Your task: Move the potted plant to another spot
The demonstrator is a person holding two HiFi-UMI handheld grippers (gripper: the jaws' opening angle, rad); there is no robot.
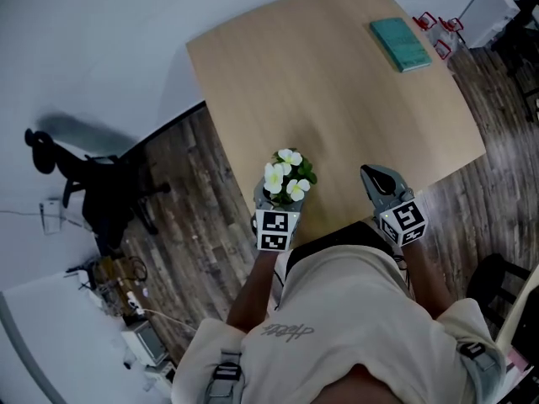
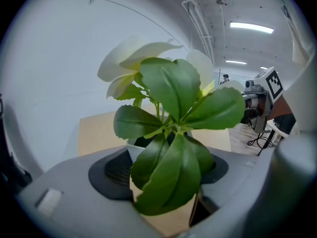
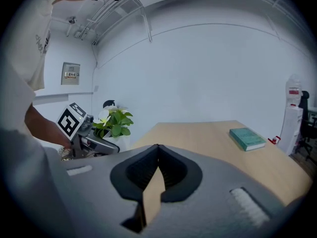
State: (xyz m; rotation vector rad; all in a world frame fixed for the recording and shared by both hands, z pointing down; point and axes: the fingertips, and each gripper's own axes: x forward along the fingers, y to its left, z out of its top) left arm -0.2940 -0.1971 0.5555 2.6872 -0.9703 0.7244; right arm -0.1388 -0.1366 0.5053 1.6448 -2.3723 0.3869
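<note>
Left gripper [image 1: 280, 200] grips the glossy-leaved, white-flowered potted plant [image 1: 286, 173].

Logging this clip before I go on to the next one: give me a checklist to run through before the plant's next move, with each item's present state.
1. Potted plant gripped by left claw: ok, the pot sits between its pads.
2. Plant upright: ok.
3. Right claw out of the way: ok, shut, empty, beside the plant.
4. Free table for set-down: ok, only a book at the far corner.
5. Pot lifted off the tabletop: cannot tell.
</note>
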